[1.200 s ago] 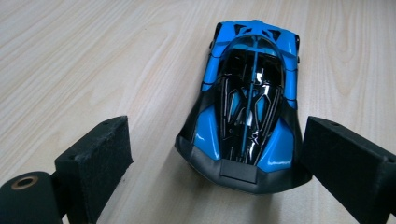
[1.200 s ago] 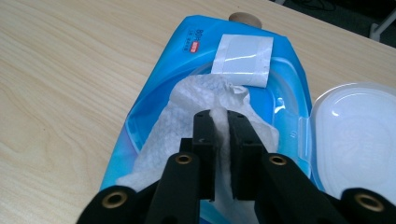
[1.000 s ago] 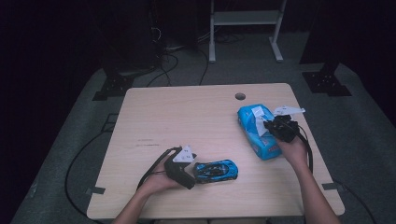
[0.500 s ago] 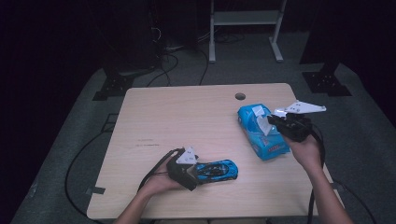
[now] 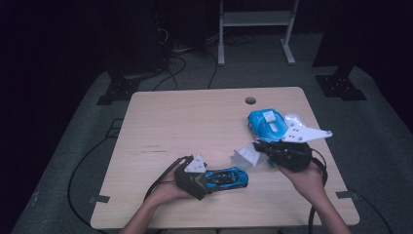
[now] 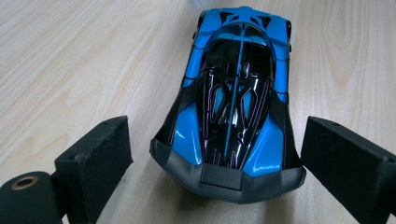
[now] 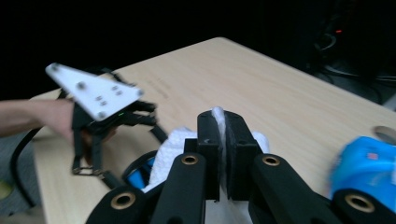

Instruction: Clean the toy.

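Note:
A blue and black toy car [image 5: 228, 178] stands on the wooden table [image 5: 195, 122] near its front edge. My left gripper [image 5: 203, 181] is open around the car's tail; in the left gripper view both black pads [image 6: 95, 161] stand clear of the car [image 6: 233, 93] on either side. My right gripper [image 5: 257, 150] is held above the table just right of the car, shut on a white wipe [image 5: 245, 156]. In the right gripper view the wipe [image 7: 173, 143] is pinched between the closed jaws [image 7: 218, 122] and hangs below them.
A blue pack of wipes [image 5: 265, 124] lies at the table's right side, behind the right gripper. A round cable hole [image 5: 250, 101] is near the far edge. Cables and stand feet lie on the dark floor beyond.
My right gripper has lifted off the blue pack with a white wipe and swung left and nearer, toward the car. The left gripper and the car have stayed put.

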